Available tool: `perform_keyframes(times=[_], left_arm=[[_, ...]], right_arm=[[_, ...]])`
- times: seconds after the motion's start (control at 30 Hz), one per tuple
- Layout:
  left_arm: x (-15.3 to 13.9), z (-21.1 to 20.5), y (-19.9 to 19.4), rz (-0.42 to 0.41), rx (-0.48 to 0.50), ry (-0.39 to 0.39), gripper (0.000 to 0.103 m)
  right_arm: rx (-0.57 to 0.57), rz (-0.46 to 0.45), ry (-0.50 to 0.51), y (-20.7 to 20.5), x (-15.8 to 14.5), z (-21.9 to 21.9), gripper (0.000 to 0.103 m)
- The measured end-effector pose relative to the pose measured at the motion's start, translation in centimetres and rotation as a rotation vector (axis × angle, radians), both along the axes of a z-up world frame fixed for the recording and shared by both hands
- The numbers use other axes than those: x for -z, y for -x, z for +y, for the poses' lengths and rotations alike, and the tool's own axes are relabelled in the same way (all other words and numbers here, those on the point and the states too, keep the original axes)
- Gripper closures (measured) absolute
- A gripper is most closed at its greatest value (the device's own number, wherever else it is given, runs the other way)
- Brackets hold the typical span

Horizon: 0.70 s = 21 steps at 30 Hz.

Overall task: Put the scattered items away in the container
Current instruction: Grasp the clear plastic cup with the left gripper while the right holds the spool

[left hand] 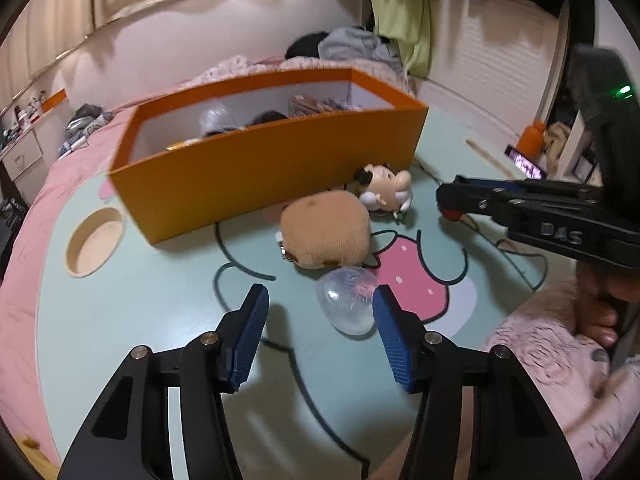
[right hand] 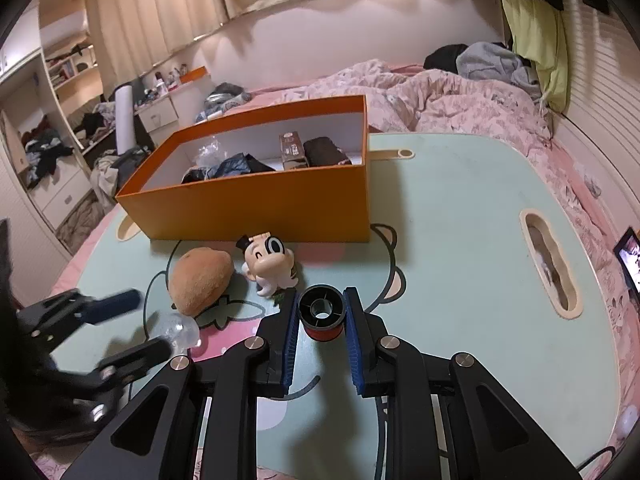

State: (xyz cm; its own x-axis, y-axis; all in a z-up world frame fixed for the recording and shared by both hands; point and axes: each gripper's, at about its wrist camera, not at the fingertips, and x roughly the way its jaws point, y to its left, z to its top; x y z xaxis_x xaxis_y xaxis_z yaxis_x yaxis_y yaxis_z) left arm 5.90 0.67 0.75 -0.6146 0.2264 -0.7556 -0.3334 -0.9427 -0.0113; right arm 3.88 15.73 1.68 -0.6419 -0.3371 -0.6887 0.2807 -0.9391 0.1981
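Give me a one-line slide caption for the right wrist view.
Right gripper clamps a red spool on the table, short of the orange box.

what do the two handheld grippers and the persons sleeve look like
Both grippers, the left gripper and the right gripper, have matte black angular linkage arms with silver pivot pins and blue ribbed finger pads. Seen side-on, the right one bears raised "DAS" lettering and a green indicator light. The sleeve is fluffy pink fleece.

Black gripper (right hand: 322,312) frames, ribbed blue pads (left hand: 250,340), silver screws, fluffy pink sleeve (left hand: 560,364).
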Motion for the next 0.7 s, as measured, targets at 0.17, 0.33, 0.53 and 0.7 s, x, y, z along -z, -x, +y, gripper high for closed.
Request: perform_keyframes(times=[0.17, 0.33, 0.53, 0.7], left_arm=[[0.1, 0.6, 0.4, -0.006, 0.031, -0.006, 0.048], [-0.1, 1.0, 0.0, 0.003, 0.048, -0.012, 0.064], [-2.6, -1.0, -1.5, 0.118, -0.037, -0.095, 0.064], [-2.9, -2.1, -2.4, 0.174, -0.139, -0.114, 0.064]], right_arm=[[-0.002, 0.006, -0.001, -0.1, 0.0, -0.1, 0.081], [-0.007, 0.0, -0.001, -0.2, 0.1, -0.2, 0.081], [-0.062, -0.008, 0.023, -0.4, -0.2, -0.9, 0.081], [-0.157, -0.001, -0.006, -1.2, -0.8, -3.2, 0.081]])
